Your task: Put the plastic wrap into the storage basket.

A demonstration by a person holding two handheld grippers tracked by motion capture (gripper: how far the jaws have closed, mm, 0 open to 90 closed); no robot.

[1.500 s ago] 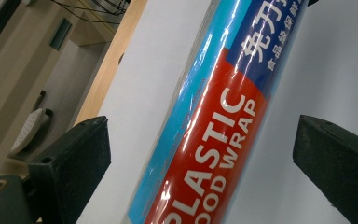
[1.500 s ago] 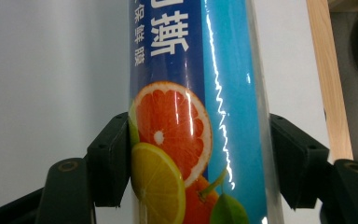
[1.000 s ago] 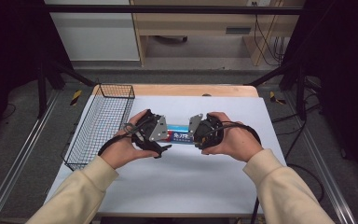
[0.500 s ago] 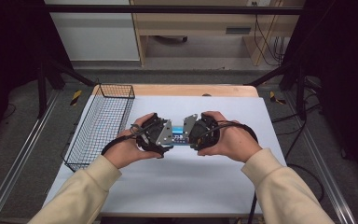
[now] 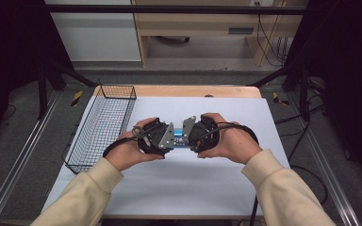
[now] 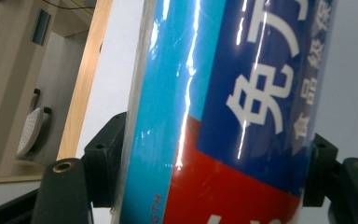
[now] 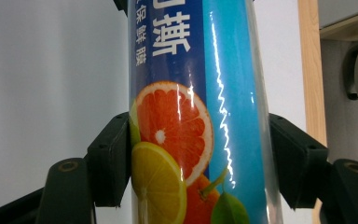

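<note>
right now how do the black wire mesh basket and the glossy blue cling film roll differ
The black wire mesh basket rests untouched along the table's left edge; the glossy blue cling film roll is at the middle, gripped at each end by the left gripper and right gripper. The basket is open see-through wire; the roll is solid and printed. Both are elongated.

We count one roll of cling film [image 5: 179, 140], two grippers, left [image 5: 158, 137] and right [image 5: 195, 135], one wire basket [image 5: 101, 125] and one table [image 5: 179, 183].
</note>
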